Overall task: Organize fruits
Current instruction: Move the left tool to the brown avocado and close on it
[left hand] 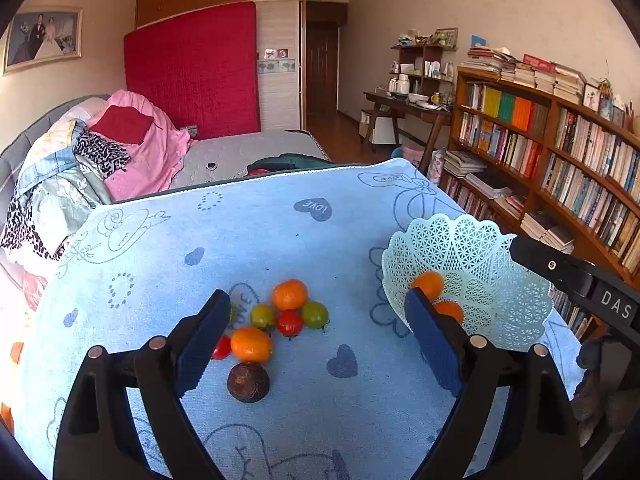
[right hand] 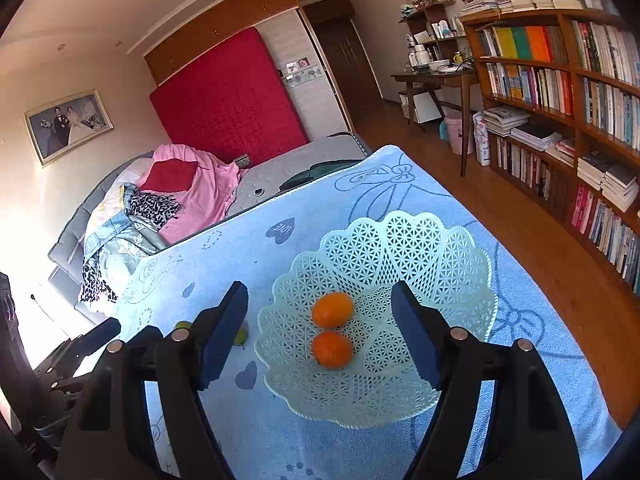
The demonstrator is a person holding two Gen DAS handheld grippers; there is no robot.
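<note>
A pale green lattice basket (right hand: 400, 248) stands on the blue towel-covered table and holds two oranges (right hand: 333, 349); it also shows at the right of the left wrist view (left hand: 472, 252). My right gripper (right hand: 320, 332) is open and empty just above the basket's near side. My left gripper (left hand: 316, 340) is open and empty above a cluster of loose fruit: two oranges (left hand: 251, 345), green tomatoes (left hand: 315, 314), red tomatoes (left hand: 290, 323) and a dark brown fruit (left hand: 248, 382).
The blue towel (left hand: 280, 232) covers the table. A bed with piled bedding (left hand: 80, 168) lies beyond its far edge. A tall bookshelf (left hand: 560, 152) runs along the right wall, with wooden floor (right hand: 520, 216) between. The right gripper's body (left hand: 576, 280) shows by the basket.
</note>
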